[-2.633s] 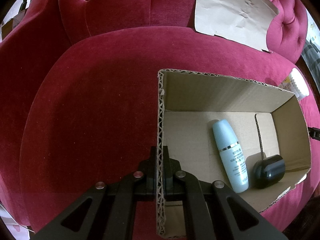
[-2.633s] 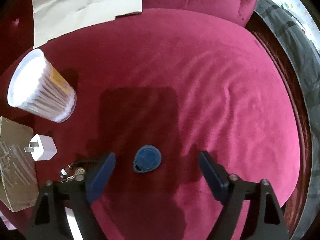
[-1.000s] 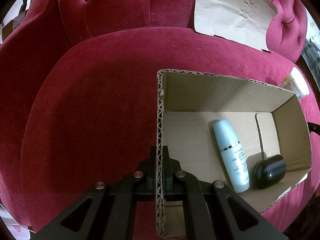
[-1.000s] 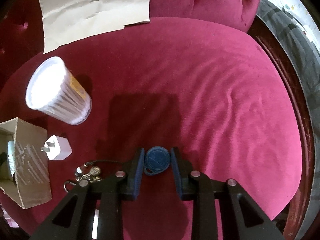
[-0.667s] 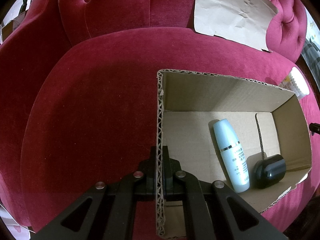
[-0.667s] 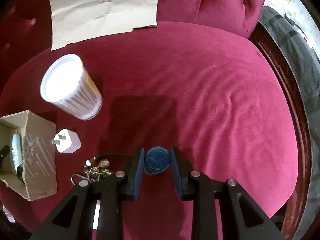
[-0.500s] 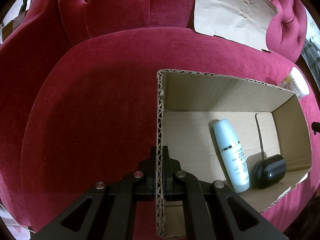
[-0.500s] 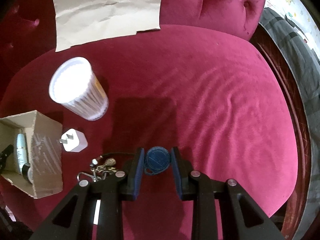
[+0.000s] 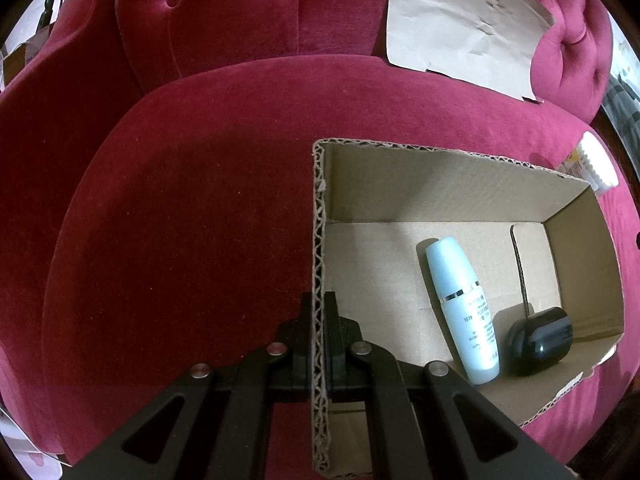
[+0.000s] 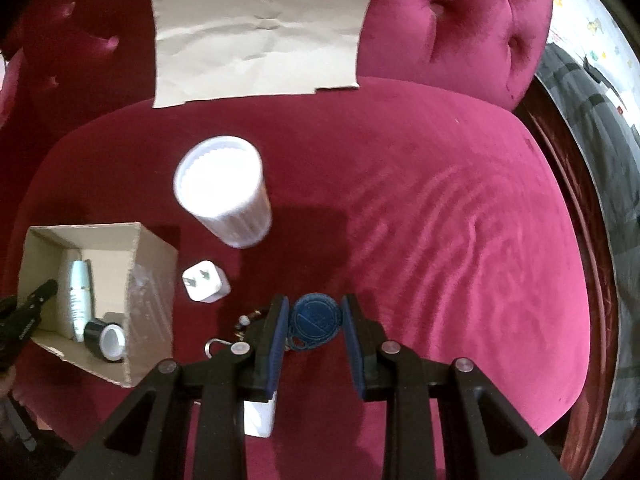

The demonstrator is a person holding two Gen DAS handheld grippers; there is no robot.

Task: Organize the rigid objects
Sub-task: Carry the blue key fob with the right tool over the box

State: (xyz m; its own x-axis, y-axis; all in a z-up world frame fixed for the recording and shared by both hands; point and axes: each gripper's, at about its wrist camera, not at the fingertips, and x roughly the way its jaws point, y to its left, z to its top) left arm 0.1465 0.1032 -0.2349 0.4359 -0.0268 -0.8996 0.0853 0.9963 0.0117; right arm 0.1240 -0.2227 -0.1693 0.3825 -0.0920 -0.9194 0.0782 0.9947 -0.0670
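Note:
My left gripper point(image 9: 319, 312) is shut on the left wall of the open cardboard box point(image 9: 440, 168), which rests on the red velvet seat. Inside lie a pale blue bottle point(image 9: 460, 308) and a black roll point(image 9: 538, 340). My right gripper point(image 10: 314, 320) is shut on a round blue key fob point(image 10: 316, 322), held up above the seat. In the right wrist view the box point(image 10: 152, 276) sits at the left, with the bottle point(image 10: 78, 292) and the roll point(image 10: 104, 338) inside it, and the left gripper's dark arm shows at the box's left edge.
On the seat stand a white ribbed cup point(image 10: 224, 192) and a white plug charger point(image 10: 206, 286), with a key ring point(image 10: 236, 330) partly hidden behind my left finger. A brown paper sheet point(image 10: 260, 28) leans on the tufted backrest. A white object point(image 10: 260, 416) lies under my fingers.
My right gripper, shut on the blue fob, has risen and drifted, so the box, cup and charger have slid further into view. The left gripper and the box have stayed still.

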